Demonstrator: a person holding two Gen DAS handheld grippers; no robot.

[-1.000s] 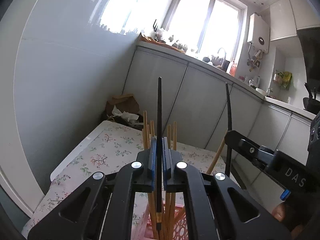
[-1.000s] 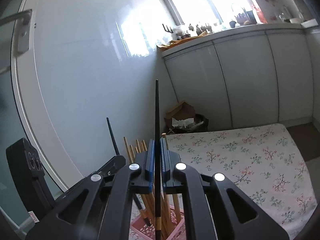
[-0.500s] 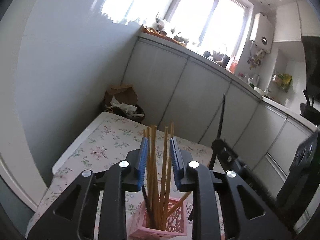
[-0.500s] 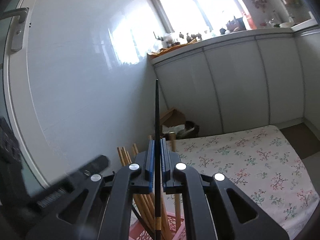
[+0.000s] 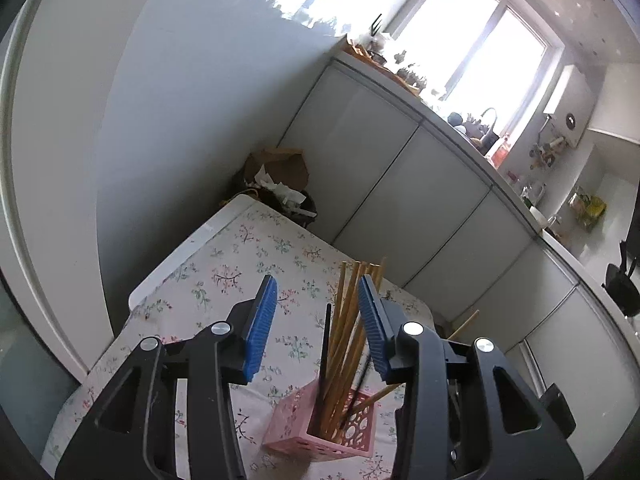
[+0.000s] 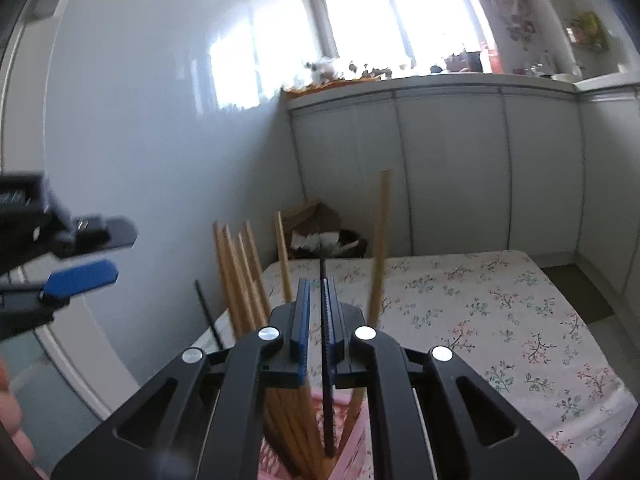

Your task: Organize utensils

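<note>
The left gripper [image 5: 318, 322] is opening – its fingers [image 5: 262, 320] are standing apart around nothing, above the pink holder [image 5: 320, 432] on the desk [image 5: 224, 276], where wooden chopsticks [image 5: 348, 320] and a black one are standing. The right gripper [image 6: 316, 320] is pinching a black chopstick [image 6: 326, 380], fingers almost shut on it, tip down over the holder – the dropping-in step, I judge. Next, it likely needs lowering, then releasing.

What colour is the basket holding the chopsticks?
Pink, with a cut-out lattice wall. The basket shows best in the left wrist view, standing on the floral cloth.
</note>
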